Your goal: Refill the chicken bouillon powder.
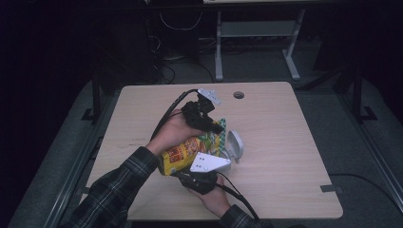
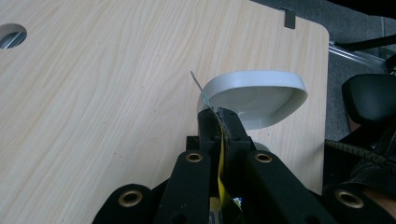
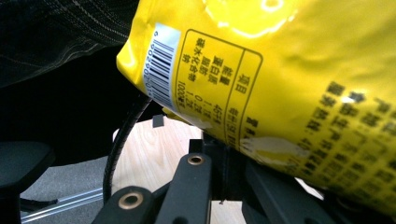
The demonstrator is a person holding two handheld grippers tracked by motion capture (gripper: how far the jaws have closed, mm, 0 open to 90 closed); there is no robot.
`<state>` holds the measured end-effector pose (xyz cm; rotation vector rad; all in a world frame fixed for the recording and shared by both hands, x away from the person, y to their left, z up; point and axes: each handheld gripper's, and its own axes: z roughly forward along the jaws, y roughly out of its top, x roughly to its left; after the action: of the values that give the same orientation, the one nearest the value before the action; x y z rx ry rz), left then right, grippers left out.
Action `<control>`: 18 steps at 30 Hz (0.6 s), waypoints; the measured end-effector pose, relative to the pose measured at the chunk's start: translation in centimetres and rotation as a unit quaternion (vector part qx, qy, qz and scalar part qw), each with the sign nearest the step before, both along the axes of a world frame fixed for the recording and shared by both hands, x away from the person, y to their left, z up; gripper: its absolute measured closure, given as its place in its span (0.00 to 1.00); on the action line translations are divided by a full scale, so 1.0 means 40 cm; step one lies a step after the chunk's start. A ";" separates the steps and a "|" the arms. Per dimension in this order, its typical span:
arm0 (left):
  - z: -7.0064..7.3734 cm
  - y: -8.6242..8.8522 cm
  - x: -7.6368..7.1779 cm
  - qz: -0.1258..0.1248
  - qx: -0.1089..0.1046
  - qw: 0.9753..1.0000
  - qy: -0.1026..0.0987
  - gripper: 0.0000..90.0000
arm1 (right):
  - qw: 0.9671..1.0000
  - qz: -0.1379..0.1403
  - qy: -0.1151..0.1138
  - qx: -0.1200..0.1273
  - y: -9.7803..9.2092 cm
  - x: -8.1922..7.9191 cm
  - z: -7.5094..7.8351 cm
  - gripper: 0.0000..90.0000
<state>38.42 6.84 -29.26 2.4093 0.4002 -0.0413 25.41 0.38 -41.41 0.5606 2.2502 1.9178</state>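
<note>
A yellow and orange snack bag (image 1: 183, 153) with a green top is held in the air over the table's middle, between both grippers. My left gripper (image 1: 219, 128) is shut on the bag's thin top edge (image 2: 221, 154), which runs up between its jaws (image 2: 219, 122). From below, my right gripper (image 1: 184, 173) is shut on the bag's lower seam. In the right gripper view the bag's yellow back (image 3: 289, 79), with a barcode and printed table, covers the jaw tips (image 3: 223, 150). A white bowl (image 1: 235, 145) lies tipped on the table just beyond the left gripper (image 2: 256, 95).
The light wooden table (image 1: 280, 123) has a cable hole (image 1: 238, 95) near its far edge. A plaid sleeve (image 1: 119, 185) reaches in from the bottom left. Cables trail from both grippers. A metal frame (image 1: 256, 33) stands on the floor behind the table.
</note>
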 end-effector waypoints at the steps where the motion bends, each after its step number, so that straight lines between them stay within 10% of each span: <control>1: 0.000 -0.001 0.001 -0.001 0.002 1.000 0.000 1.00 | 1.000 0.001 0.002 0.001 0.000 0.000 0.000 1.00; 18: 0.002 -0.010 0.009 -0.001 0.015 1.000 0.009 1.00 | 1.000 0.001 0.009 0.010 -0.003 0.002 0.005 1.00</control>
<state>38.77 6.45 -29.19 2.4410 0.4091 -0.0570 25.49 0.26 -41.20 0.5792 2.2463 1.9453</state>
